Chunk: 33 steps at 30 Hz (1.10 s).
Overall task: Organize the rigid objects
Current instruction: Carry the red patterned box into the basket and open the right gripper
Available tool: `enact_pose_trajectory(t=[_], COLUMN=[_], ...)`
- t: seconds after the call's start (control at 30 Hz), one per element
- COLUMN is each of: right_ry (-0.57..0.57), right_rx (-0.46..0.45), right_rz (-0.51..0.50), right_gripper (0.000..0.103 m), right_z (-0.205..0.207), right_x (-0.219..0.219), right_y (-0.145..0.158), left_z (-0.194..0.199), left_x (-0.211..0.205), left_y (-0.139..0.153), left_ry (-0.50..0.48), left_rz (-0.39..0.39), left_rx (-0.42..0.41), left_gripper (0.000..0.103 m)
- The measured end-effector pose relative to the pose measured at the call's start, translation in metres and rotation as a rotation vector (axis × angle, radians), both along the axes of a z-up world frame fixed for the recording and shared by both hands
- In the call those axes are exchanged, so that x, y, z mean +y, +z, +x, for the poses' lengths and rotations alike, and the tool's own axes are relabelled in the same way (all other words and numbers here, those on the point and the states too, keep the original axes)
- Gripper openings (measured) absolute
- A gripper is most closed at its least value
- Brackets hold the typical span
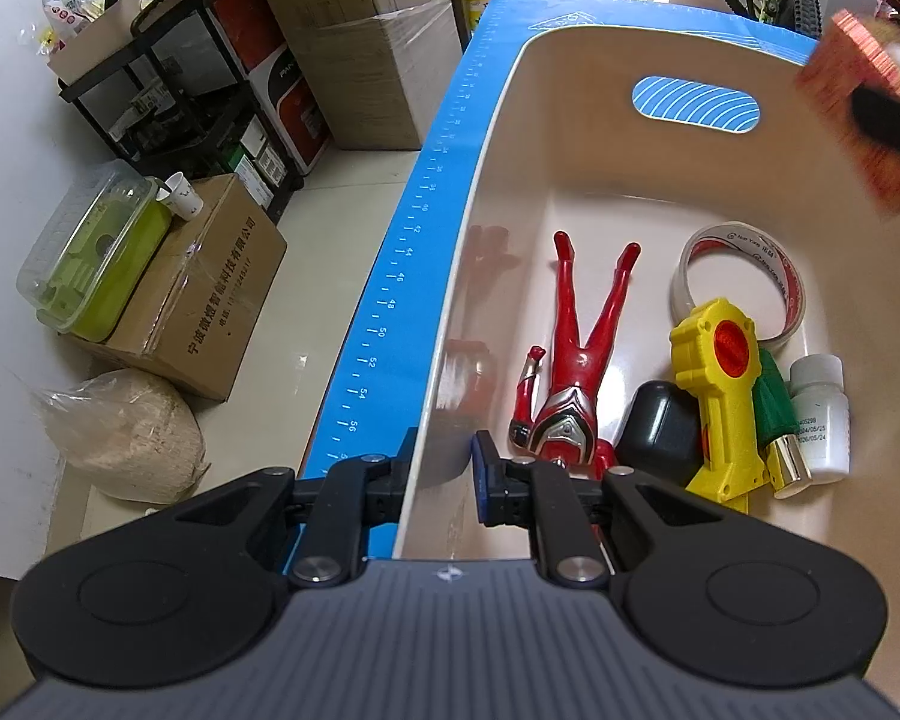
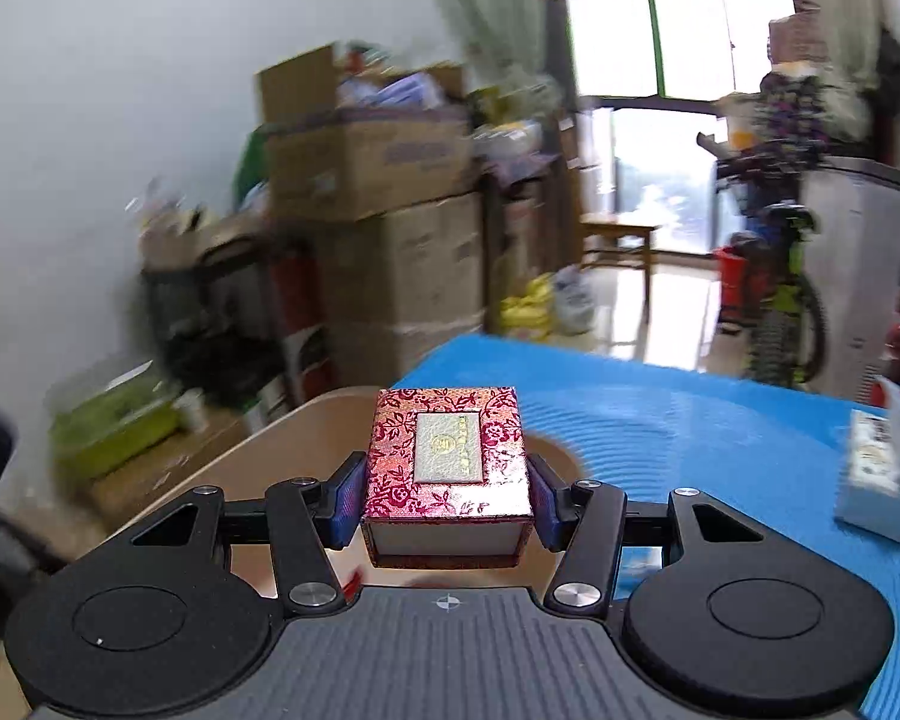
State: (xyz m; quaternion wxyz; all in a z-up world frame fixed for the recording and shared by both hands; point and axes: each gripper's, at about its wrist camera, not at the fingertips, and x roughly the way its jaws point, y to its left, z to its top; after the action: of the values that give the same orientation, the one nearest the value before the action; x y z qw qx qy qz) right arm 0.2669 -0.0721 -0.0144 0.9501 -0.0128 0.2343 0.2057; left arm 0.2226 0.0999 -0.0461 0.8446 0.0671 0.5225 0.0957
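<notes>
My left gripper (image 1: pixel 444 474) is shut on the near left wall of a cream plastic bin (image 1: pixel 510 138), one finger outside and one inside. The bin holds a red toy figure (image 1: pixel 576 372), a tape roll (image 1: pixel 744 276), a yellow toy gun (image 1: pixel 720 396), a black case (image 1: pixel 660 432), a green bottle (image 1: pixel 777 414) and a white bottle (image 1: pixel 822 414). My right gripper (image 2: pixel 447 495) is shut on a red floral gift box (image 2: pixel 450 462), held in the air above the bin's rim (image 2: pixel 306 420). The box shows blurred at the top right of the left wrist view (image 1: pixel 858 120).
The bin stands on a blue ruled mat (image 1: pixel 390 312) on a table. A small white carton (image 2: pixel 876 480) lies on the mat at the right. Cardboard boxes (image 1: pixel 210 294), a black rack (image 1: pixel 198 90) and a bicycle (image 2: pixel 780 288) stand on the floor beyond the table.
</notes>
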Motion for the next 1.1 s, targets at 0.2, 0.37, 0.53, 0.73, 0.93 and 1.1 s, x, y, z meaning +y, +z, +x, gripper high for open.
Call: enact_pose_trajectory(t=[0.2,0.37,0.53,0.73,0.93,1.1], right_ry=[0.08,0.098,0.098,0.081,0.021,-0.083], right_rx=[0.1,0.186,0.239,0.228,0.164,0.098], right_rz=[-0.104,-0.177,-0.147,-0.084,-0.03,0.015], right_gripper=[0.059,0.059,0.059,0.064,0.065,0.065], right_z=[-0.001,0.004,0.01,0.012,0.016,0.026], right_x=[0.036,0.05,0.047,0.032,0.009,-0.023], right_y=[-0.016,-0.031,-0.032,-0.018,0.003,0.011], left_z=[0.0,0.001,0.001,0.001,0.002,0.004], left_x=[0.0,0.001,0.0,-0.001,-0.001,-0.002], left_y=[0.0,0.0,0.0,-0.002,-0.002,-0.002], left_ry=[-0.001,-0.003,-0.004,-0.004,0.0,0.0], left_rz=[0.0,-0.003,-0.001,0.001,0.003,0.008], left_rx=[0.0,0.0,0.0,-0.001,0.003,0.006], left_gripper=[0.019,0.019,0.019,0.019,0.019,0.019])
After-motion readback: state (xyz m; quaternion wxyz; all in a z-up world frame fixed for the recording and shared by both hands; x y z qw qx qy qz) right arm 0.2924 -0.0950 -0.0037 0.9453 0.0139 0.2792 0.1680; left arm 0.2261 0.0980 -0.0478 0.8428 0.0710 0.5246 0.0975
